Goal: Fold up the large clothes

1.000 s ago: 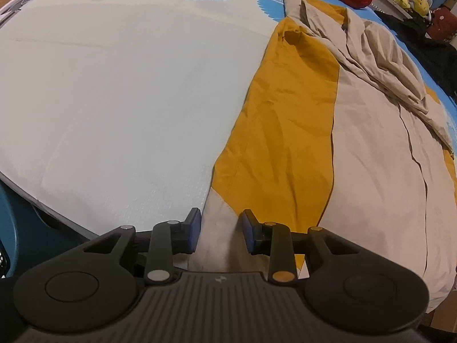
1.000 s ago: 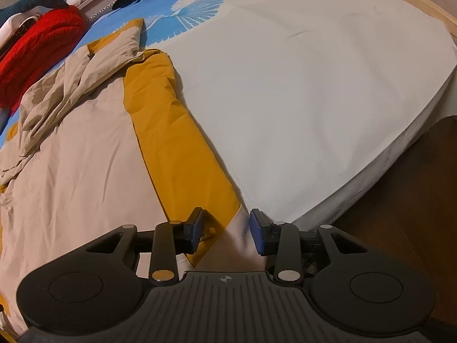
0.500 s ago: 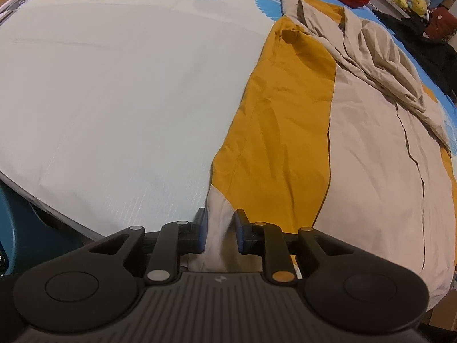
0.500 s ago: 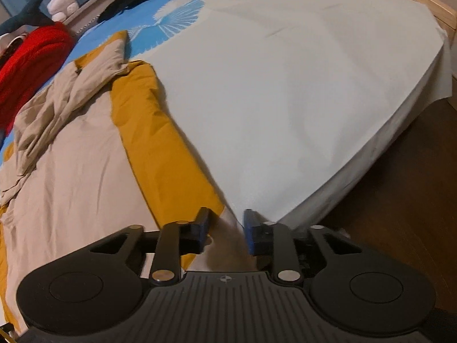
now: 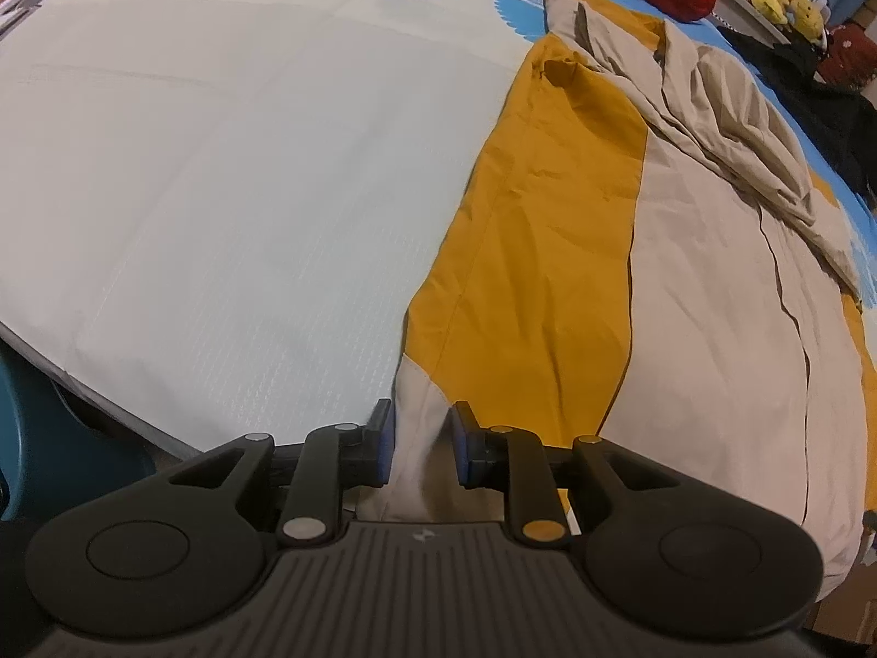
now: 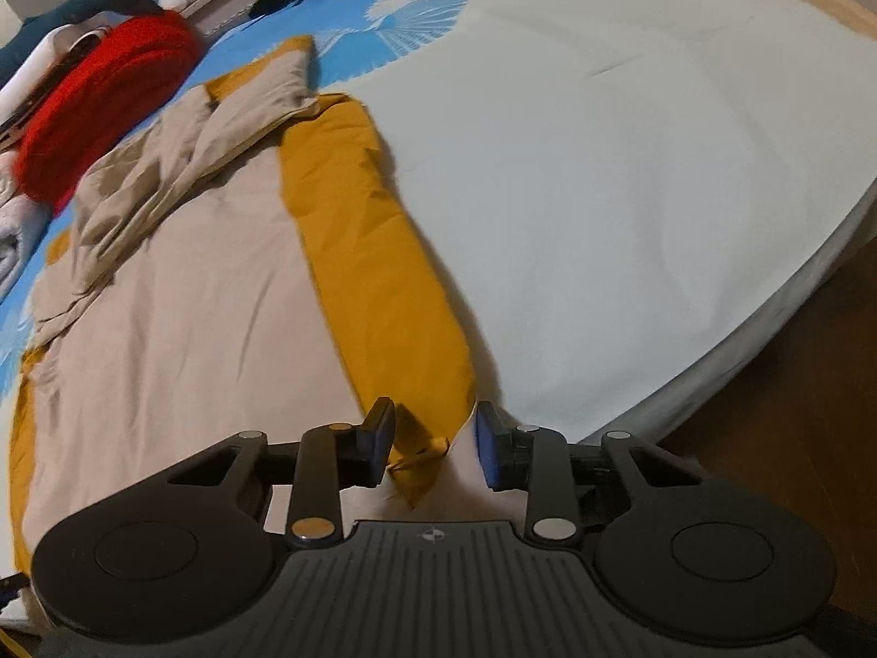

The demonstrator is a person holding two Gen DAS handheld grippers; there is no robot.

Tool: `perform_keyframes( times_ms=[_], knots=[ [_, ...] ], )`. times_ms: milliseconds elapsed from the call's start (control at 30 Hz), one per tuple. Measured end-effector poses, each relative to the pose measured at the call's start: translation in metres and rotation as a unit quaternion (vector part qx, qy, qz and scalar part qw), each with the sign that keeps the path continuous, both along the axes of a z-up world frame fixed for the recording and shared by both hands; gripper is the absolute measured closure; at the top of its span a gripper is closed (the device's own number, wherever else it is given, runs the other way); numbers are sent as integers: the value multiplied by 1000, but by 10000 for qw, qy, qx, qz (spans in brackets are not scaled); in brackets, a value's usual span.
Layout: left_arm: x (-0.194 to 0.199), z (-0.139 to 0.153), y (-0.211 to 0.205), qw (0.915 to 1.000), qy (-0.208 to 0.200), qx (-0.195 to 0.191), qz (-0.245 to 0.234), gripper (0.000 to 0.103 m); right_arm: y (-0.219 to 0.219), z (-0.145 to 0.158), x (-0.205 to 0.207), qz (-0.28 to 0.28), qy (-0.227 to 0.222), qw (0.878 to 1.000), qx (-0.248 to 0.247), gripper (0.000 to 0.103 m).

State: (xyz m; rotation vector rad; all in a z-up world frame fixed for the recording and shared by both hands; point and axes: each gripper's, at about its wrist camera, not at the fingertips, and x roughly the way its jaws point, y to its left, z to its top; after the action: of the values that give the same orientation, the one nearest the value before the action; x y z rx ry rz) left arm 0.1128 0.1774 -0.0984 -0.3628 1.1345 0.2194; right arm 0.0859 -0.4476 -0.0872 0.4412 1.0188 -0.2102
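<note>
One beige-and-mustard garment [image 5: 685, 296] lies spread on the bed [image 5: 219, 175], both tools angled steeply down at its near edge: left tool [image 5: 421, 447] pinching beige fabric, right tool [image 6: 434, 447] bracketing a mustard corner, grip unclear.

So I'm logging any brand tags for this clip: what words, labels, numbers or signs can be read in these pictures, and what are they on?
No readable words or numbers in either view.
Small pale emblem on the left claw body: a symbol, not text.
Similar emblem on the right claw body: also no letters.
Beige and mustard garment: no tag or print showing.
Bed sheet: blue fan pattern only.
</note>
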Motion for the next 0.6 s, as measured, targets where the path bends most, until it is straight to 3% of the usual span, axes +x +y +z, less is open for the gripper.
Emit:
perform_keyframes(
  times_ms=[467,533,600],
  knots=[
    [2,0,-3,9999,26,105,-112,81,8,-3,0,177,295,9990,-292,70],
    [2,1,-3,9999,0,112,-114,81,9,-3,-1,204,300,9988,-319,76],
    [0,4,-3,9997,-120,201,-100,90,11,-3,-1,260,299,9985,-369,88]
  ],
)
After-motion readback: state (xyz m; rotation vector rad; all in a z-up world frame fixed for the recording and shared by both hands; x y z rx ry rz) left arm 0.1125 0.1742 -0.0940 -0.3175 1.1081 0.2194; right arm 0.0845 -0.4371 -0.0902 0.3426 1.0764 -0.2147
